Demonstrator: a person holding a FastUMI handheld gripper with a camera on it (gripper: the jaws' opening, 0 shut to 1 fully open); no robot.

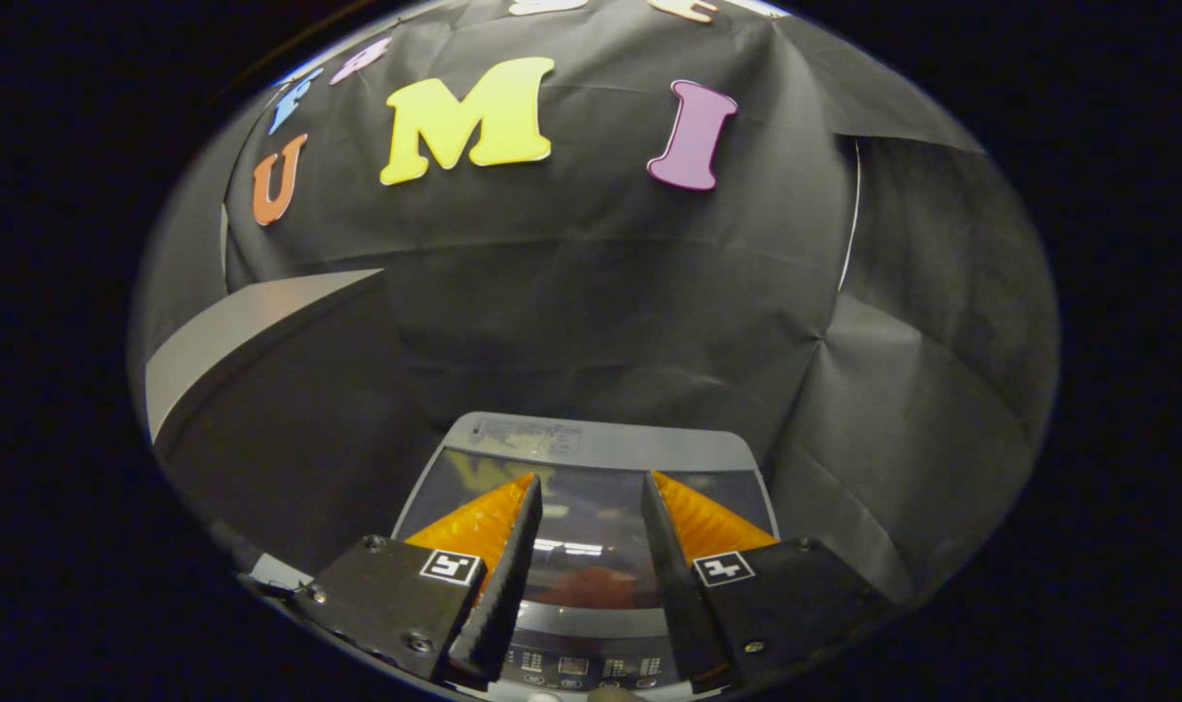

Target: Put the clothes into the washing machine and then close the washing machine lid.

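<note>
The washing machine point(591, 458) stands below and just ahead of the tongs point(591, 487), its lid point(591, 517) lying flat and closed: a dark, glossy see-through pane in a smooth grey frame with rounded corners. Through the pane a reddish shape point(591, 585) shows dimly, perhaps clothes; it is too blurred to be sure. A strip of small buttons and a display point(576, 667) runs along the near edge. The tongs hover above the lid, pointing forward and tilted down, released, with a wide gap between the two ribbed, wedge-shaped fingers point(503, 546) and nothing held. Behind the machine hangs creased black cloth point(591, 292).
</note>
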